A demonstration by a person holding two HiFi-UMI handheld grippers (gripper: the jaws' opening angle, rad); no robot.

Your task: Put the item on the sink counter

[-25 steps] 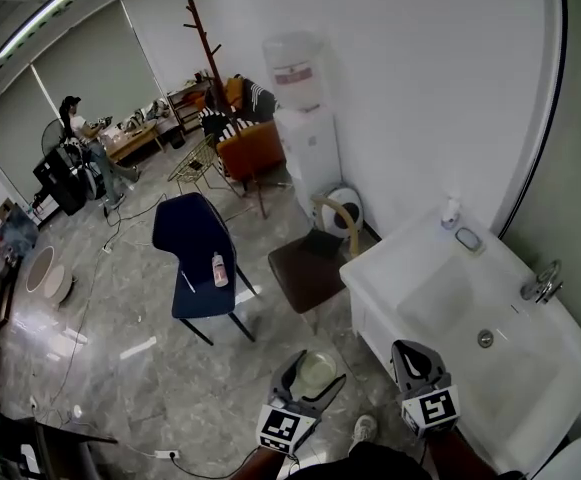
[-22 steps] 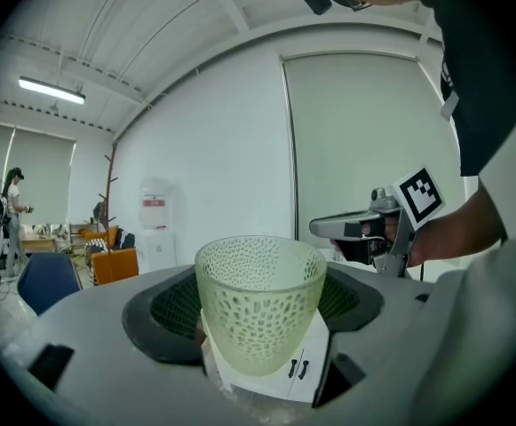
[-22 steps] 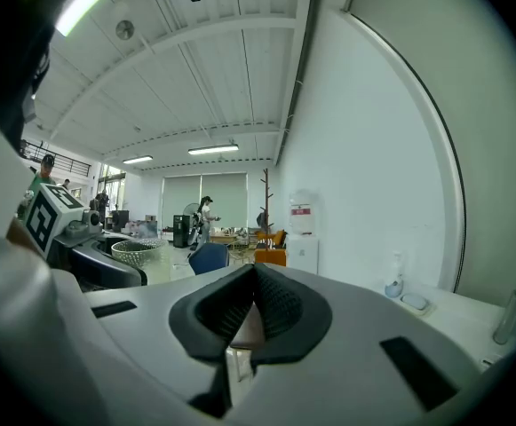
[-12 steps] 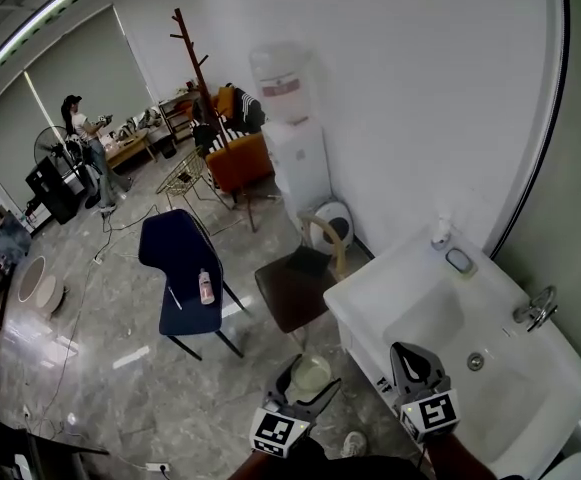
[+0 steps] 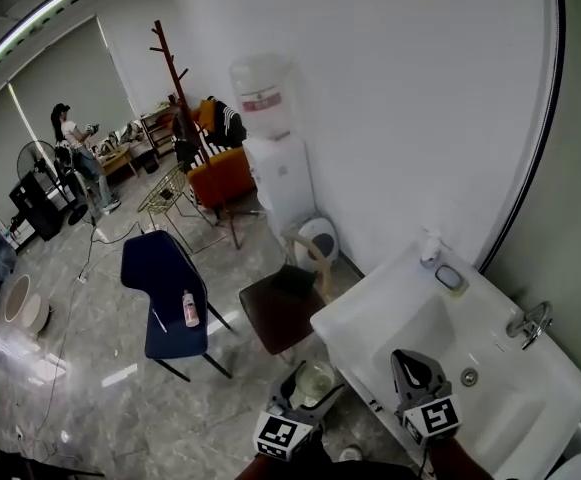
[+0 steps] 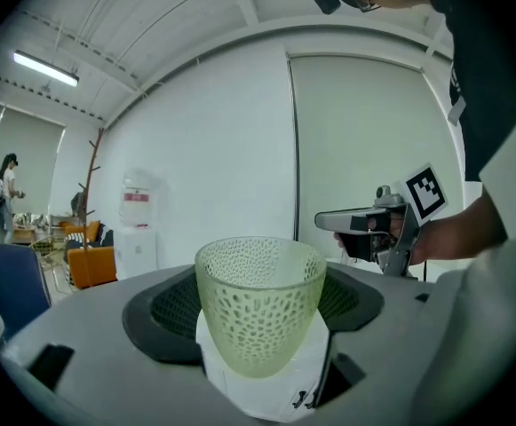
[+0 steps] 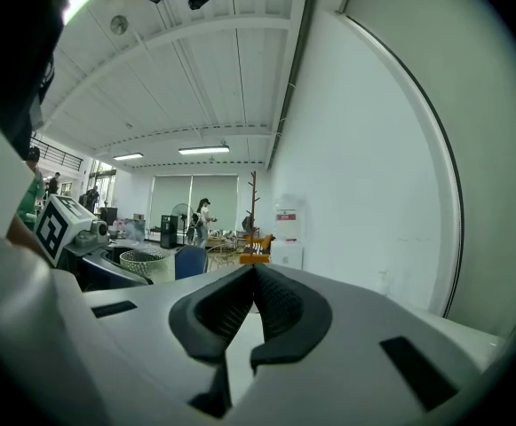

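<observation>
A pale green perforated cup (image 6: 258, 304) sits upright between the jaws of my left gripper (image 6: 259, 300), which is shut on it. From the head view the cup (image 5: 315, 380) hangs over the floor just left of the white sink counter (image 5: 370, 313), held by the left gripper (image 5: 307, 393). My right gripper (image 5: 415, 368) hovers over the basin's near edge, shut with nothing in it; in the right gripper view its jaws (image 7: 250, 278) meet at the tips. The right gripper (image 6: 373, 224) also shows in the left gripper view.
The sink has a drain (image 5: 469, 376), a tap (image 5: 526, 321), a soap dish (image 5: 450, 277) and a small bottle (image 5: 429, 248). A brown stool (image 5: 280, 308), a blue chair (image 5: 160, 293) holding a bottle (image 5: 190, 309), and a water dispenser (image 5: 270, 158) stand on the floor. A person (image 5: 70, 143) is far off.
The view has shifted toward the sink, which now lies nearer and more central. Both grippers keep their hold and their places relative to me.
</observation>
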